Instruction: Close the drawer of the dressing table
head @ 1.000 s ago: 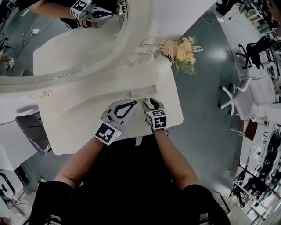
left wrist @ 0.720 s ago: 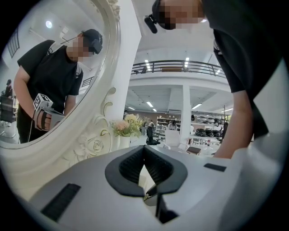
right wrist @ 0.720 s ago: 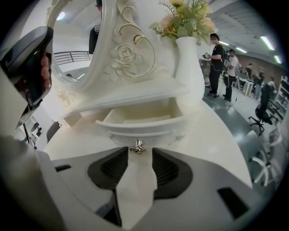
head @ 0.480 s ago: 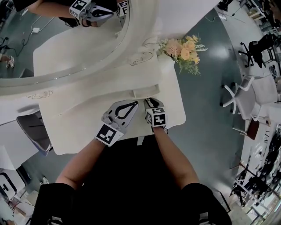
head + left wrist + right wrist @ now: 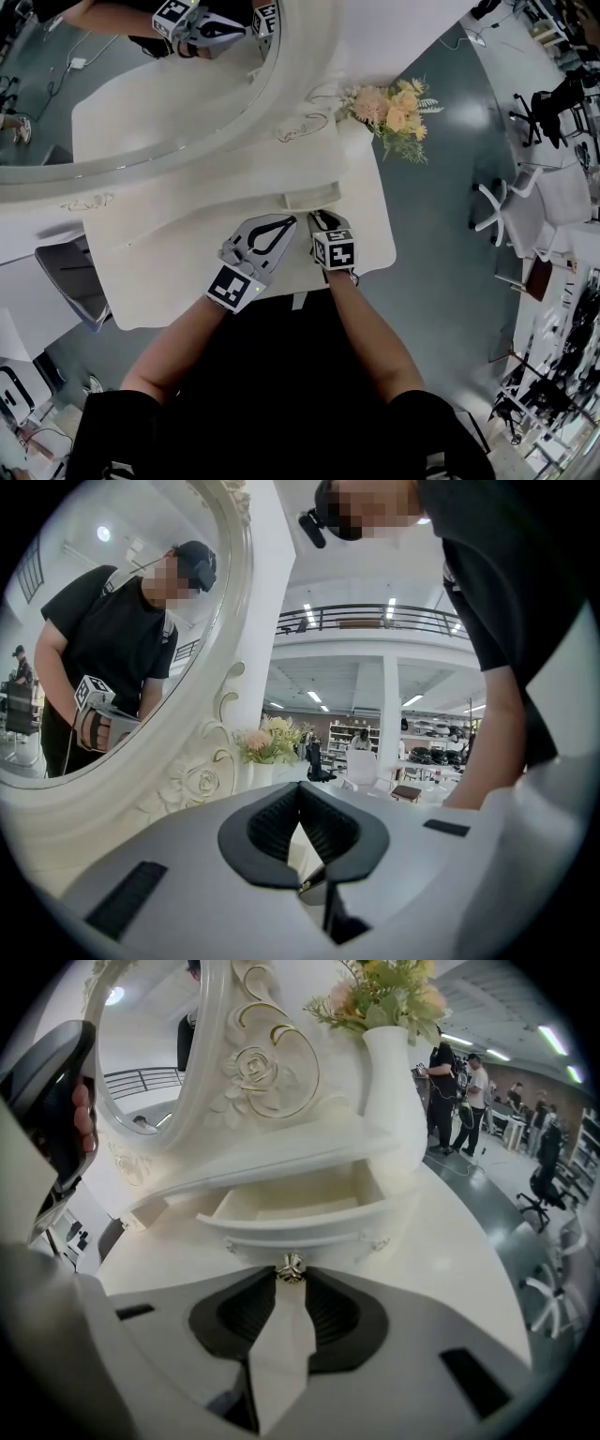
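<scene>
- Head view: you're standing at the white dressing table (image 5: 178, 253), with the big oval mirror (image 5: 122, 94) up top and a bunch of flowers (image 5: 389, 105) at the far right corner.
- The drawer (image 5: 309, 197) sits pulled out from the little raised shelf at the back of the tabletop, just beyond both tools.
- Your left gripper (image 5: 290, 219) is over the tabletop just left of the drawer. Its tips are pinched together and it isn't touching the drawer.
- Your right gripper (image 5: 317, 218) is right beside it, nose down at the drawer front.
- Left gripper view: the left gripper (image 5: 298, 787) has its tips meeting with nothing between them, so it's clenched on air. Past it you get the mirror (image 5: 103, 667) and its carved frame, the flowers (image 5: 270, 742), and your own arm on the right.
- Right gripper view: the drawer (image 5: 323, 1227) is clearly open and you can see down into its empty inside.
- The right gripper (image 5: 291, 1281) is closing, and the small metal knob (image 5: 291, 1267) on the drawer front sits right between its tips, with a pad against each side.
- A white vase (image 5: 394, 1082) holding the flowers (image 5: 384, 988) stands on the shelf above the drawer, next to the mirror (image 5: 150, 1044).
</scene>
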### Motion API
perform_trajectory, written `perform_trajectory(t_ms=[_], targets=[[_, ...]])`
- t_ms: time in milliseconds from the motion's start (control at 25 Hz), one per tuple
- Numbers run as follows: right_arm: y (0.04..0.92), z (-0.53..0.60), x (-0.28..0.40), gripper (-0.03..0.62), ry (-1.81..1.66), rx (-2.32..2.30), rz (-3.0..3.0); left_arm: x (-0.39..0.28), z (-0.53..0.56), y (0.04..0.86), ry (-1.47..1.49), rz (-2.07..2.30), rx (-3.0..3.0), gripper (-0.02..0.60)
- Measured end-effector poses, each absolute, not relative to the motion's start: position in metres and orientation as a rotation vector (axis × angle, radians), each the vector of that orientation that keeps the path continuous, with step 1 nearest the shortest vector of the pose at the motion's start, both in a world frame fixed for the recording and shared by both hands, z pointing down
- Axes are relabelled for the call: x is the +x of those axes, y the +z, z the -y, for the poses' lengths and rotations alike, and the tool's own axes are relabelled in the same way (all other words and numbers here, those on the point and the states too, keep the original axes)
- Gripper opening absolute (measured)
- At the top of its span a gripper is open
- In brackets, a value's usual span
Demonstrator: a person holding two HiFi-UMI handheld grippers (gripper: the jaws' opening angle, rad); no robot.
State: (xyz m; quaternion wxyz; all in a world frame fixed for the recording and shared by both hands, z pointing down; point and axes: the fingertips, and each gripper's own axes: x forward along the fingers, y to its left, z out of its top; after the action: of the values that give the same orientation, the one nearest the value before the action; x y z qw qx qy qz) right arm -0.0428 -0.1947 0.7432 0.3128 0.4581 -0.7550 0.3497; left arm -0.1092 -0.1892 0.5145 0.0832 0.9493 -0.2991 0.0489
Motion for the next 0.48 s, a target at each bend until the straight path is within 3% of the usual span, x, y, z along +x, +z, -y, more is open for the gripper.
perform_trajectory(t_ms=[480], targets=[[0.739,0.214,-0.046,0.103,0.909,1.217,2.002,-0.113,0.19,0.515,0.137,0.907,2.815,-0.006]])
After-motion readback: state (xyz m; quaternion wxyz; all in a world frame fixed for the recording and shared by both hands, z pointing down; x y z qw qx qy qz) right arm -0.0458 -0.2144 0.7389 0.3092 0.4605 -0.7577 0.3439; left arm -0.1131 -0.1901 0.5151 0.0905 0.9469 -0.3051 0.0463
